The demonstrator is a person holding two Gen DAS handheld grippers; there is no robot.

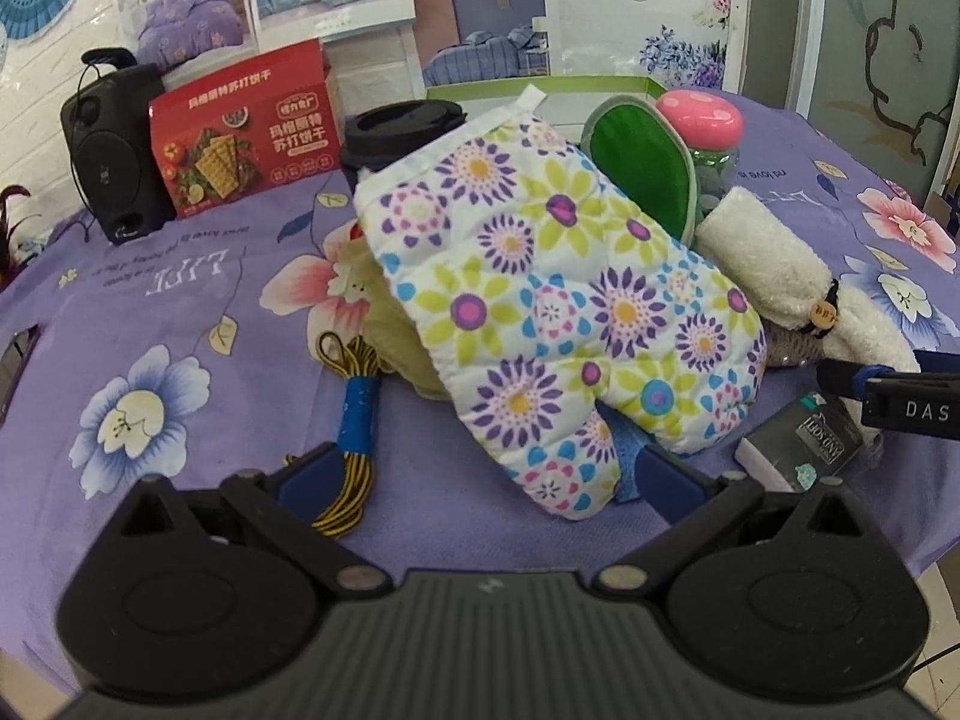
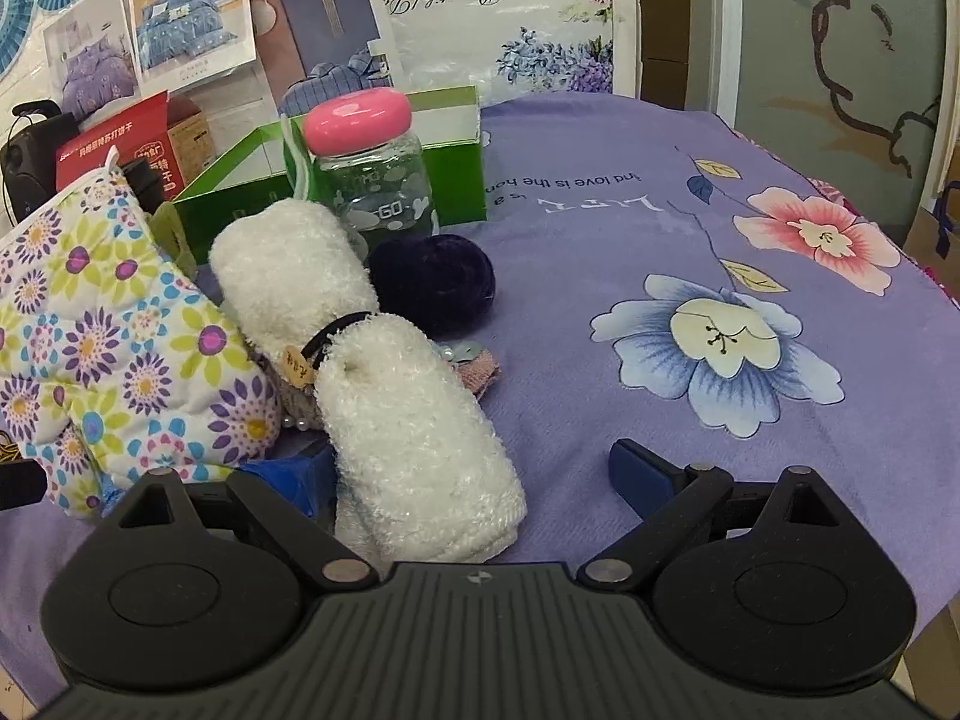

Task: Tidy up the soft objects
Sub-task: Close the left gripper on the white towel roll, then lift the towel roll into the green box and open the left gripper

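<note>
Soft things lie in a heap on the purple flowered cloth. On the left sits a black speaker, then a red cracker box. A yellow and black cord bundle lies just in front of the left gripper. That gripper is wide open and holds nothing.

The big flowery oven mitt is puffy and quilted. It leans up on the heap, and its long way runs from far left down to near right. Its bottom end sits between the left gripper's fingers, so the left hand is nearer to it.

Next comes a green pad and a glass jar with a pink lid. A green box stands behind, open on top.

The fluffy white rolled towel points straight away from the right gripper. Its near end sits just inside that gripper's left finger. The right gripper is open too and holds nothing. A dark fuzzy ball lies beside the towel.
</note>
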